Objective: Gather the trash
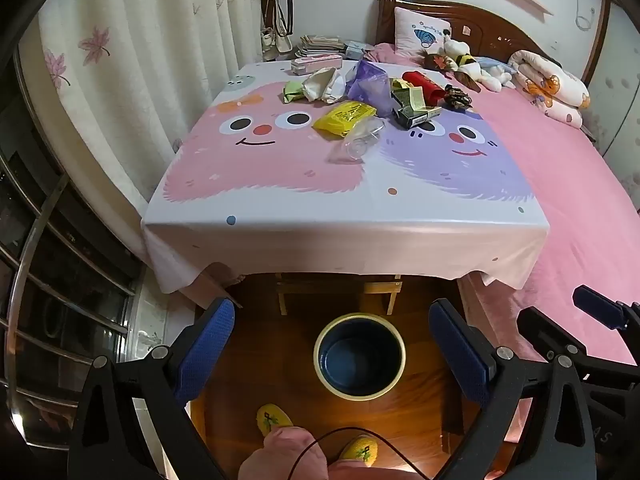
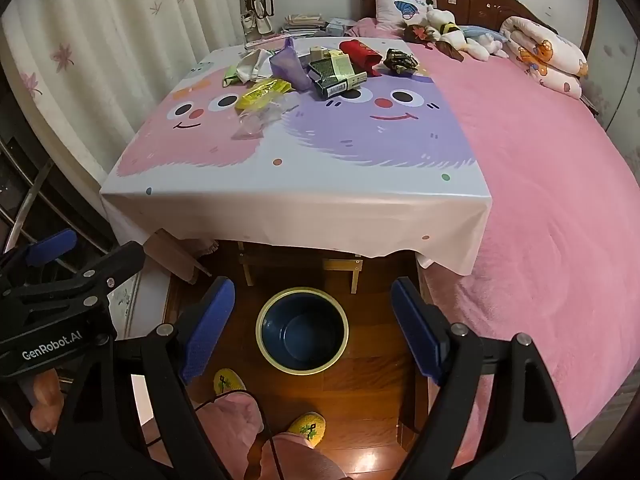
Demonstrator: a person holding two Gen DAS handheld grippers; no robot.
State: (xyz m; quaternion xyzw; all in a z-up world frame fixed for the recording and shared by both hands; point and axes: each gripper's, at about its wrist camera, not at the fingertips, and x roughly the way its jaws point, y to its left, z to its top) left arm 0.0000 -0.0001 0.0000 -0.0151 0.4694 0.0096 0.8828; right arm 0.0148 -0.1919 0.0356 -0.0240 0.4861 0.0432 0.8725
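Trash lies piled at the far side of the cartoon tablecloth [image 1: 280,208]: a yellow packet [image 1: 343,118], clear plastic wrap [image 1: 358,142], a purple bag [image 1: 370,84], a dark carton [image 1: 412,110], a red wrapper [image 1: 422,84] and crumpled white paper [image 1: 322,86]. An empty blue bin [image 1: 359,356] with a cream rim stands on the wooden floor in front of the table. My left gripper [image 1: 332,352] hangs open above the bin. My right gripper [image 2: 312,328] is open too, over the same bin [image 2: 302,330]. In the right wrist view the yellow packet [image 2: 262,92] and carton [image 2: 334,76] show.
A pink bed [image 1: 560,184] adjoins the table on the right, with plush toys [image 1: 464,60] and a rolled quilt [image 1: 548,84] by the headboard. Curtains [image 1: 132,80] hang left. A person's yellow slippers [image 1: 274,420] stand near the bin. A small wooden stool [image 1: 338,288] sits under the table.
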